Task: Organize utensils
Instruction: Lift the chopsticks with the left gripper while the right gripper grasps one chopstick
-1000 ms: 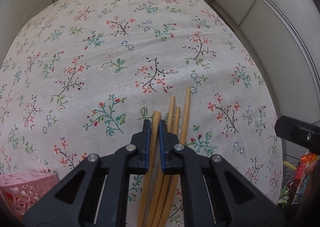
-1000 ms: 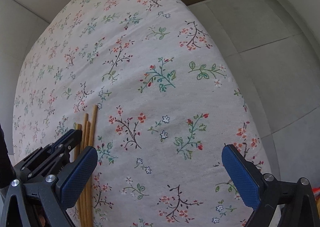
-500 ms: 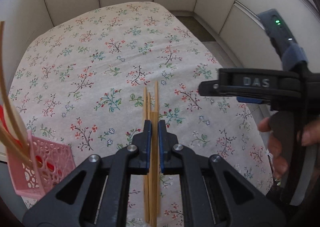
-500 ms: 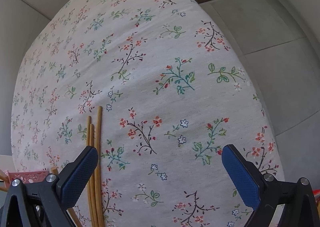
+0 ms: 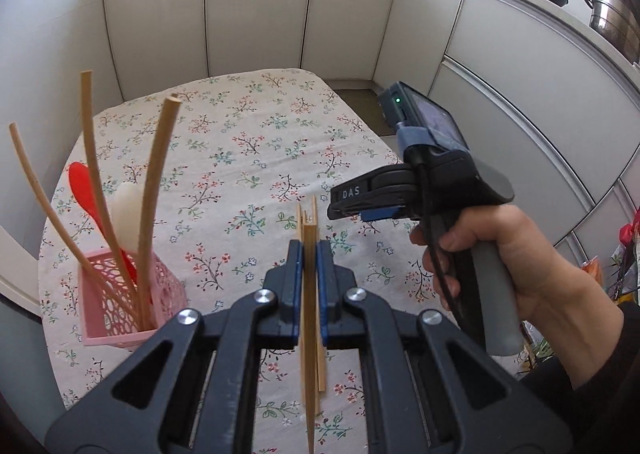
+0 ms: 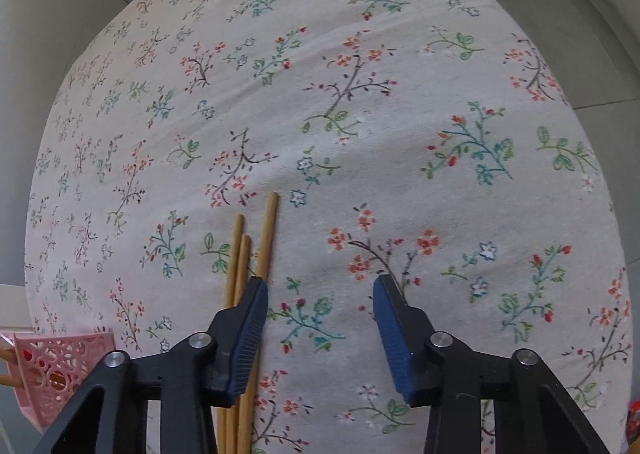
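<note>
My left gripper point(image 5: 309, 254) is shut on one wooden chopstick point(image 5: 309, 318) and holds it above the floral tablecloth point(image 5: 256, 157). A pink lattice holder point(image 5: 116, 314) at the left holds three chopsticks point(image 5: 154, 189), a red spoon point(image 5: 82, 181) and a white spoon point(image 5: 126, 209). Three more chopsticks point(image 6: 260, 246) lie on the cloth just left of my open, empty right gripper point(image 6: 320, 302), which hovers above them. The right gripper point(image 5: 368, 201) also shows in the left wrist view, to the right.
The pink holder's corner point(image 6: 56, 366) shows at the lower left of the right wrist view. White cabinet doors point(image 5: 256, 9) surround the table. The table's right edge drops to a grey floor point(image 6: 580, 25). Pots point(image 5: 612, 17) stand on the counter at the upper right.
My left gripper has lifted one chopstick up and back from the pile, bringing the pink holder into view. My right gripper has moved down over the remaining chopsticks and its jaws have narrowed.
</note>
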`<state>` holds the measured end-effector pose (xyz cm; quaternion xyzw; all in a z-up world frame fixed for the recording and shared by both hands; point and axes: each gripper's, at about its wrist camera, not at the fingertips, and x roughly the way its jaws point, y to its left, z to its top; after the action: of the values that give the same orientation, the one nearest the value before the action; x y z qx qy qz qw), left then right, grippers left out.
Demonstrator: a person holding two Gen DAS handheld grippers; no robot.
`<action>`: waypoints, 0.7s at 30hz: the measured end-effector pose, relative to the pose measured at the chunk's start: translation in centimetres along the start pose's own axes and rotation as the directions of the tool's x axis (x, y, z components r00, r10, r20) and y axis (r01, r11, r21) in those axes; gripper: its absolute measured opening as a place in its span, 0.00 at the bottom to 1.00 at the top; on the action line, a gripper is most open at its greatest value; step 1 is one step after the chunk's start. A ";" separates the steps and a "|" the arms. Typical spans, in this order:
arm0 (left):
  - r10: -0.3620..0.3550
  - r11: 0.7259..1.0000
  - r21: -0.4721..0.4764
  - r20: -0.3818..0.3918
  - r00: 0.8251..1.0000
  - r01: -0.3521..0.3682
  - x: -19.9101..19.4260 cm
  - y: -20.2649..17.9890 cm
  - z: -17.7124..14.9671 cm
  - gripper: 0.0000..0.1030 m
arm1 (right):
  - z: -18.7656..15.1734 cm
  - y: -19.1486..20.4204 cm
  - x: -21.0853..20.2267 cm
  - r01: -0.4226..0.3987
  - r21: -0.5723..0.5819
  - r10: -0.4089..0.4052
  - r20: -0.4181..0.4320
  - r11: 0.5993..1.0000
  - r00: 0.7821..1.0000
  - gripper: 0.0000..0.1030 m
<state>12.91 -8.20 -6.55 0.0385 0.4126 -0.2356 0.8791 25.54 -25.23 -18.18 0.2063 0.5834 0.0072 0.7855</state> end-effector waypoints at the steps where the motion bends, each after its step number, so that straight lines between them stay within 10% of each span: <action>1: -0.002 1.000 -0.006 0.004 1.000 0.002 -0.2 0.4 -0.1 0.08 | 0.2 0.5 0.2 0.004 -0.005 -0.004 0.007 1.000 1.000 0.38; 21: 0.016 0.998 -0.057 0.056 0.998 -0.013 -2.3 2.8 -0.9 0.08 | 0.3 3.8 2.8 0.165 -0.123 -0.157 0.071 0.979 0.985 0.06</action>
<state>12.26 -4.59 -5.80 0.0101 0.3937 -0.2185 0.8928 27.57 -21.17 -19.44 0.1073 0.5722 -0.0252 0.8127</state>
